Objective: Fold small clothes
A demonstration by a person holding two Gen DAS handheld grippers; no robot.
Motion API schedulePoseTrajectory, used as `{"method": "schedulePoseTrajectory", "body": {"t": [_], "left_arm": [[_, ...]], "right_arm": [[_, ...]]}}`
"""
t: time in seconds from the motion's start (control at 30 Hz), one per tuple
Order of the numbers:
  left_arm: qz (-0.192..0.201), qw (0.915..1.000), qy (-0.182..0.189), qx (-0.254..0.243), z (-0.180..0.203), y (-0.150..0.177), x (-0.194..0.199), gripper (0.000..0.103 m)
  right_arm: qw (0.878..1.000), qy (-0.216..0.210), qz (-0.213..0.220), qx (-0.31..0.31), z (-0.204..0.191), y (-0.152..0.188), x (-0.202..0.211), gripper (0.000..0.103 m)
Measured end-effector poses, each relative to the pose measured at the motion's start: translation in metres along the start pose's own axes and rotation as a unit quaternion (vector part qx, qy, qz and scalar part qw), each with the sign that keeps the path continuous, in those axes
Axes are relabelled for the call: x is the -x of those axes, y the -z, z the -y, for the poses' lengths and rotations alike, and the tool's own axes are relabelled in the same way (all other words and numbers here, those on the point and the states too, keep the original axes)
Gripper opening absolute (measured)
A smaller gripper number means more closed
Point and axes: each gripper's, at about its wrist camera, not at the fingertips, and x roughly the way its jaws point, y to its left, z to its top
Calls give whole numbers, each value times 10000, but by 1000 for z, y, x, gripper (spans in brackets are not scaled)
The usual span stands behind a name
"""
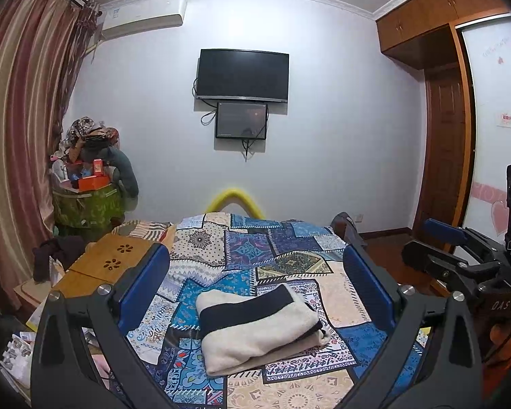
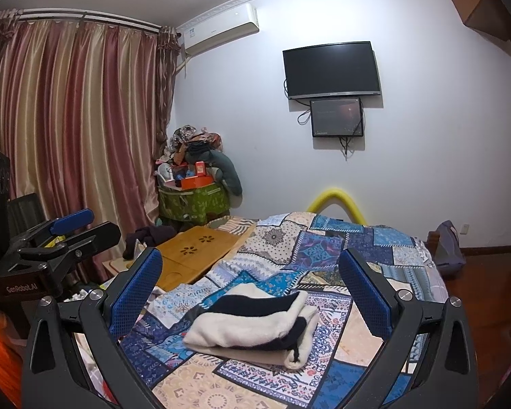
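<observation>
Patchwork bedspread (image 1: 289, 262) — folded garment (image 1: 259, 327), wooden tray (image 1: 109, 266) alongside

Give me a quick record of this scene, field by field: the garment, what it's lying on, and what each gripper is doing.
garment: cream and black garment, folded into a compact bundle
surface: patchwork bedspread
left gripper: open, holds nothing
right gripper: open, holds nothing
contact: neither gripper touches the garment
beside bed: wooden lap table
wall: dark television

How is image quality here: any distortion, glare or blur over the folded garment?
Left wrist: strong fisheye bending with dark corners; folded garment sharp and evenly lit. Right wrist: same curvature; garment clear; no glare on the TV.
</observation>
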Motion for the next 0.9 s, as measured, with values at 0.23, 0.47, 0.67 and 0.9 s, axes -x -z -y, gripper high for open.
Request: {"method": "schedulePoseTrajectory", "body": {"t": [0.23, 0.47, 0.67, 0.9], "left_arm": [[-12, 10000, 27, -10, -2, 3, -3, 103], [-14, 10000, 52, 32, -3, 4, -4, 103], [-28, 9999, 96, -13, -2, 3, -4, 103], [-44, 9999, 127, -13, -2, 2, -4, 103]], "right_arm": [[10000, 34, 2, -20, 2, 0, 0, 103], [10000, 52, 3, -41, 3, 0, 3, 103], [10000, 49, 1, -46, 4, 0, 3, 103], [10000, 69, 16, -69, 6, -1, 3, 103]]}}
